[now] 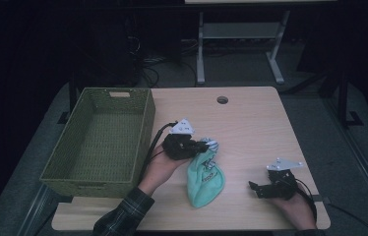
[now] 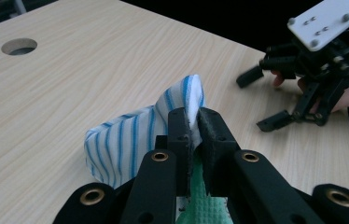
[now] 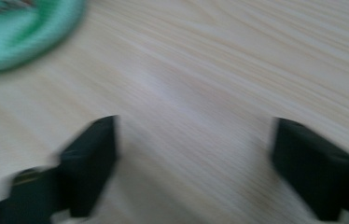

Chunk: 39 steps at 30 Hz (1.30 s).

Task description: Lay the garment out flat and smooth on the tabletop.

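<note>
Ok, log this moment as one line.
left gripper: shut on cloth bundle | right gripper: open, nothing between jaws | basket: beside bundle

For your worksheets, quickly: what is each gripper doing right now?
Left gripper: shut on the cloth.
Right gripper: open, holding nothing.

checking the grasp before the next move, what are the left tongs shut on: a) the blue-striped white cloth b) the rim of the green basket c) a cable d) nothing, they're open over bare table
a: in the left gripper view the left tongs pinch a fold of the blue-striped white cloth, with mint green fabric hanging below them; the green basket stands apart at the table's left.
</note>
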### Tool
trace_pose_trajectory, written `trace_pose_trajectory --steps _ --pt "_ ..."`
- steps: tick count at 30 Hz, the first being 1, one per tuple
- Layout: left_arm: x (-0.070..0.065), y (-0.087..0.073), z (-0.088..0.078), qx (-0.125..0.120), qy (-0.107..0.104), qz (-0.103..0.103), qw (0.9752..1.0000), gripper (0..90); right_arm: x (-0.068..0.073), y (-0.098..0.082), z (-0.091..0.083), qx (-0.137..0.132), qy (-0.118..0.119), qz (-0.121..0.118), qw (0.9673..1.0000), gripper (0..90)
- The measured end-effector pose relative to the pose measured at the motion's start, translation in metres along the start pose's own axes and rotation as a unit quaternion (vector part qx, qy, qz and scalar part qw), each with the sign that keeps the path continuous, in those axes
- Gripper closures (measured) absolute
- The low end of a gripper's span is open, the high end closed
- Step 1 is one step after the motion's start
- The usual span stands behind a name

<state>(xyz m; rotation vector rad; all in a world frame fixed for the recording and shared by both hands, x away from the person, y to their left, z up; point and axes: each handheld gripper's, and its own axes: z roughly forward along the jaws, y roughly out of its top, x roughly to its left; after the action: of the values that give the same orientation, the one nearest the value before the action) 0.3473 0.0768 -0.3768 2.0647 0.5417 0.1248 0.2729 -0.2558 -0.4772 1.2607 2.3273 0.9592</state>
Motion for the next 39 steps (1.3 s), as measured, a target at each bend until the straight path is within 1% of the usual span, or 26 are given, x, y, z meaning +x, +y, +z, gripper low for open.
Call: trace_pose_trajectory --steps 1,3,4,8,9,11,12,16,20,21,26,30,36,39 --pt "0.0 0.0 0.0 0.001 0.0 -0.001 1.0 82.8 0.0 0.001 -0.002 -0.003 0.011 -0.001 0.9999 22.6" --pt "0.0 0.0 -0.001 0.001 0.001 0.0 1.0 82.9 0.001 0.004 -0.004 -0.012 0.012 0.001 0.9999 23.4" --pt "0.0 0.0 -0.002 0.0 0.002 0.0 1.0 82.8 0.001 0.006 -0.005 -0.018 0.013 0.0 0.9997 25.7" --pt "0.0 0.0 -0.002 -0.001 0.002 0.001 1.0 82.8 0.007 0.018 -0.008 -0.045 0.03 -0.005 0.9985 32.7" --pt "0.0 0.0 -0.002 -0.001 0.002 0.001 1.0 82.8 0.009 0.021 -0.007 -0.049 0.033 -0.006 0.9982 33.3" --pt "0.0 -0.001 -0.003 0.0 0.002 0.002 1.0 82.8 0.015 0.027 -0.003 -0.05 0.04 -0.011 0.9979 38.6" --pt "0.0 -0.001 -0.003 -0.001 0.001 0.001 1.0 82.8 0.018 0.03 0.0 -0.049 0.045 -0.013 0.9977 39.2" --pt "0.0 -0.001 -0.003 -0.002 -0.001 0.002 1.0 82.8 0.029 0.043 0.01 -0.054 0.065 -0.032 0.9959 46.6" --pt "-0.001 -0.001 -0.002 0.0 -0.001 0.003 1.0 82.8 0.038 0.053 0.022 -0.051 0.089 -0.038 0.994 50.9" --pt "-0.001 -0.002 -0.002 0.0 -0.001 0.004 1.0 82.8 0.041 0.055 0.025 -0.048 0.092 -0.043 0.9937 51.5" --pt "-0.002 -0.002 -0.001 0.0 -0.002 0.002 1.0 82.8 0.052 0.062 0.044 -0.041 0.107 -0.056 0.9918 55.5" --pt "-0.002 -0.002 -0.001 0.001 -0.003 0.007 1.0 82.9 0.058 0.063 0.052 -0.033 0.111 -0.063 0.9912 59.8" --pt "-0.002 -0.002 -0.001 0.001 -0.001 0.007 1.0 82.9 0.062 0.061 0.057 -0.019 0.114 -0.074 0.9905 70.4" --pt "-0.003 -0.002 -0.001 0.002 -0.001 0.007 1.0 82.9 0.063 0.061 0.057 -0.017 0.115 -0.079 0.9902 77.7"
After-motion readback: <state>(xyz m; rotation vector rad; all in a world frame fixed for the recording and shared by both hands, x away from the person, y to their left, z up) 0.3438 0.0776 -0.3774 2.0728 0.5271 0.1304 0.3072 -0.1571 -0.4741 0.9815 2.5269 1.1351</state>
